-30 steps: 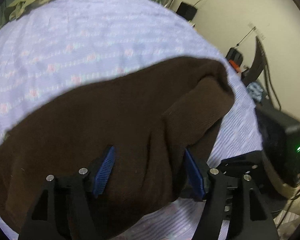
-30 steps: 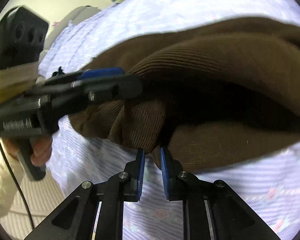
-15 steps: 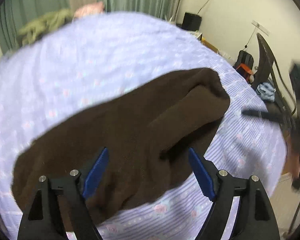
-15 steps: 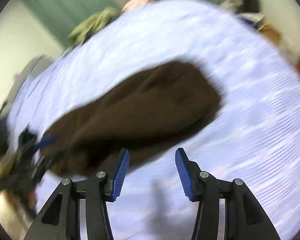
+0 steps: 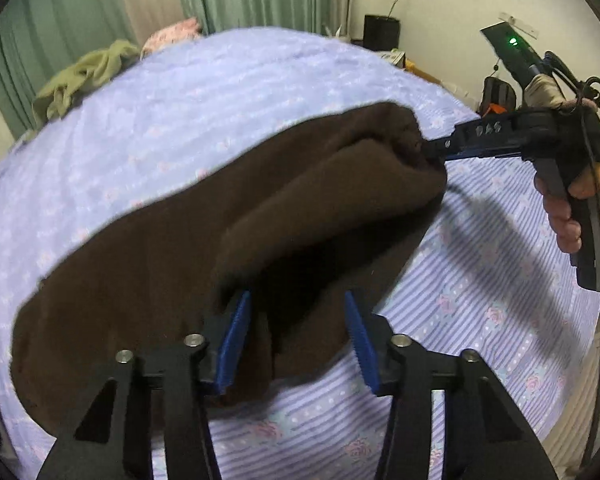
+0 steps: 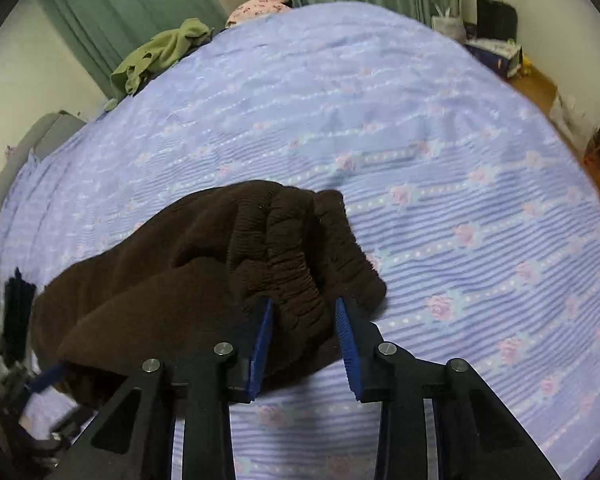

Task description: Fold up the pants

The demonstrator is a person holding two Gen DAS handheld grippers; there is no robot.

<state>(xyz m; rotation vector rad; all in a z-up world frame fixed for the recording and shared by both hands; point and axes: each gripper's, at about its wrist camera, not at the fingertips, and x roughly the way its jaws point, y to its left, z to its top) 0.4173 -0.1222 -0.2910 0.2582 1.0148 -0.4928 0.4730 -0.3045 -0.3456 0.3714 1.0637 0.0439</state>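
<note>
Lying across the bed, the pants run lower left to upper right in the left view. The left claw gapes around the near fold, gripping nothing; the right claw straddles the bunched waistband, half open.

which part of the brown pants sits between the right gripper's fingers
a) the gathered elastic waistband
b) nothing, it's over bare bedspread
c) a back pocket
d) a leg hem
a: in the right wrist view the right gripper straddles the ribbed, bunched waistband of the brown pants, its jaws apart on either side.
</note>
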